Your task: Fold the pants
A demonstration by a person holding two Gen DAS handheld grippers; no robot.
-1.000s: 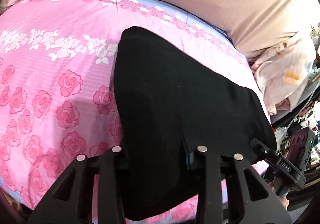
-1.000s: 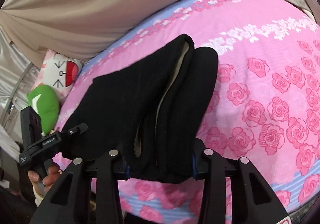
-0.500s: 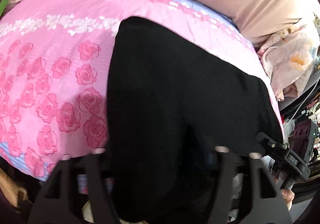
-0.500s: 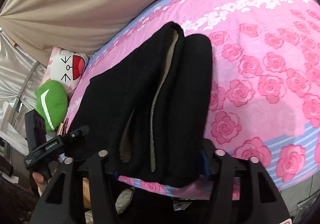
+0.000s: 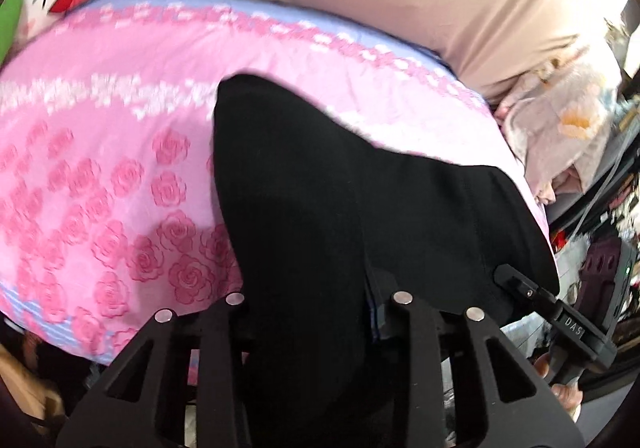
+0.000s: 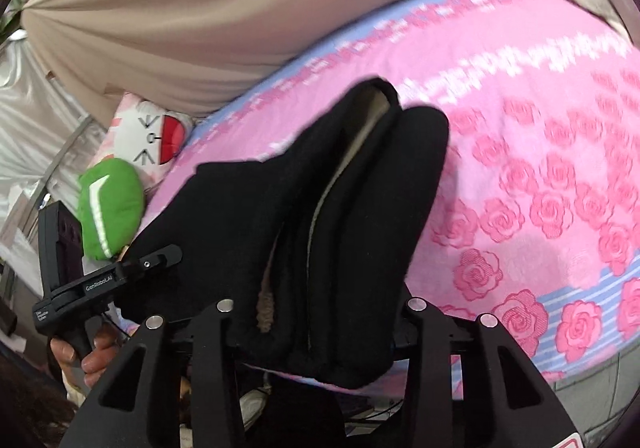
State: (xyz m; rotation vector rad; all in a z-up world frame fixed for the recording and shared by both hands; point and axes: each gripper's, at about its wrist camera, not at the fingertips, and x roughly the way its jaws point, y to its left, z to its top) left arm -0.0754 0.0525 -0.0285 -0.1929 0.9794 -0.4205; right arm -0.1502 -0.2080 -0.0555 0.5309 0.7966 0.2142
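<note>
Now black pants [image 5: 320,207] (tan-lined) over the pink bed [image 5: 100,167], gripped between both left tongs [image 5: 316,304] and right tongs [image 6: 320,308].

Bed with the pink rose sheet, black pants draped on it

From my left wrist cam I'm looking at the bed [image 5: 120,151]: pink cover printed with darker pink roses, a band of white flowers further up, and lilac striped edging along the borders. The black pants [image 5: 320,187] lie right on that cover, folded lengthwise, and their near end hangs off the bed's front edge. My right wrist cam shows a pale lining peeking out between the pants layers [image 6: 360,183]. At the far corner a white cartoon-face pillow [image 6: 156,135] and a green plush [image 6: 110,207] sit just beside each other, though I can't tell if they rest on the bed itself.
</note>
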